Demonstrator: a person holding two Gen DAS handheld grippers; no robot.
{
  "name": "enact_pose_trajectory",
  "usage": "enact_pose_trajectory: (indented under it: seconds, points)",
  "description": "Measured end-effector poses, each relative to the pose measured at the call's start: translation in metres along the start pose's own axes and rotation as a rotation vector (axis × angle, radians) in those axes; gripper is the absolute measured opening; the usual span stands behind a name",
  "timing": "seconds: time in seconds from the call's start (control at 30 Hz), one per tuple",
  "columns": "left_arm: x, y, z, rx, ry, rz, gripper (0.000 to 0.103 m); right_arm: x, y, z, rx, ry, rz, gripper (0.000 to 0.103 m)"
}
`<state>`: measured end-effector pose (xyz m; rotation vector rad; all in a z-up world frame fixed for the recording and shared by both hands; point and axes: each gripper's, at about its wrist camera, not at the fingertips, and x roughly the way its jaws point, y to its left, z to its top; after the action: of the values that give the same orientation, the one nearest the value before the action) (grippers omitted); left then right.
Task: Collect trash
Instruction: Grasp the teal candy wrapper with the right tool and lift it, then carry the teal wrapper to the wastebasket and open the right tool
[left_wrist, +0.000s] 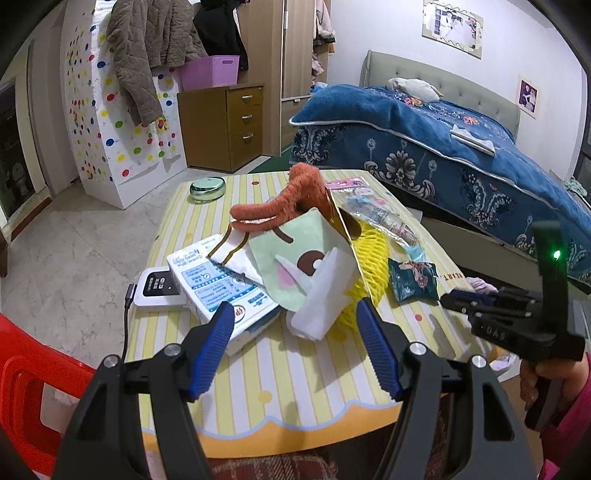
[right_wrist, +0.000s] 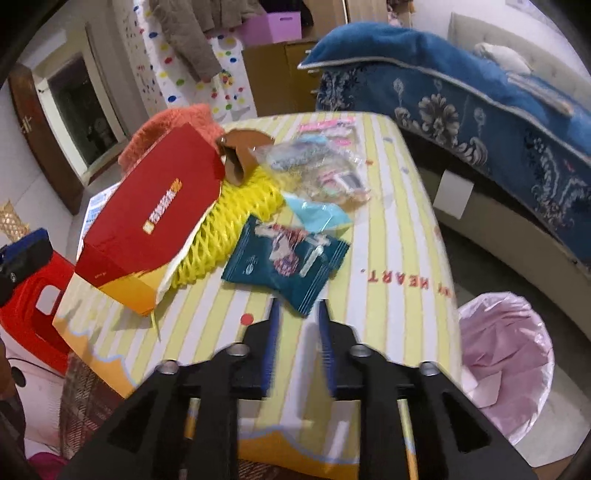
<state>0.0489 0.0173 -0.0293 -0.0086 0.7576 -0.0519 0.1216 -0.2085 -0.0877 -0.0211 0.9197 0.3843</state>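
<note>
Clearly little is collected yet: the teal wrapper (right_wrist: 286, 260), yellow net (right_wrist: 229, 225), red box (right_wrist: 155, 218) and clear packets (right_wrist: 325, 166) all lie on the tabletop (right_wrist: 399, 236) left of the pink-lined bin (right_wrist: 506, 358). Right gripper (right_wrist: 295, 314) jaws stand part-closed, empty, just short of the wrapper. Left gripper (left_wrist: 295, 321) jaws gape open around nothing, near white paper (left_wrist: 321, 295).
</note>
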Motion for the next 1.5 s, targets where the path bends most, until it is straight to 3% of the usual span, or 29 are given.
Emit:
enact_pose_trajectory:
  seconds: [0.07,0.27,0.37,0.43,0.5,0.97,1.23,1.37,1.47,1.5]
  points:
    - [0.000,0.000,0.000,-0.002,0.001,0.000,0.067,0.000,-0.003,0.005,0.003,-0.016,-0.020,0.040]
    - [0.002,-0.001,0.000,-0.002,0.002,0.000,0.067,0.016,-0.008,0.022,0.016,-0.013,-0.022,0.040]
    - [0.002,-0.001,0.001,0.000,0.003,0.000,0.067,0.028,-0.004,0.021,0.022,0.026,-0.006,0.033]
    - [0.002,-0.002,0.001,0.002,0.003,-0.005,0.067,0.032,0.001,0.016,0.011,0.026,-0.021,0.017]
    - [0.002,-0.004,0.001,0.006,0.004,-0.009,0.067,0.029,0.003,0.014,0.013,0.019,-0.023,0.011]
    - [0.008,-0.027,-0.008,0.051,0.023,-0.073,0.066,-0.046,-0.002,0.004,0.011,-0.093,-0.170,0.010]
    - [0.034,-0.038,0.009,0.029,0.062,-0.098,0.043,-0.058,-0.012,0.001,0.034,-0.118,-0.176,0.010]
    - [0.048,-0.039,0.011,0.005,0.109,-0.117,0.025,-0.058,-0.013,-0.001,0.042,-0.119,-0.170,0.010]
    - [0.052,-0.041,0.012,0.000,0.121,-0.119,0.022,-0.057,-0.014,-0.002,0.047,-0.117,-0.163,0.010]
    - [0.053,-0.042,0.012,0.006,0.120,-0.117,0.012,-0.057,-0.014,-0.003,0.048,-0.117,-0.161,0.010]
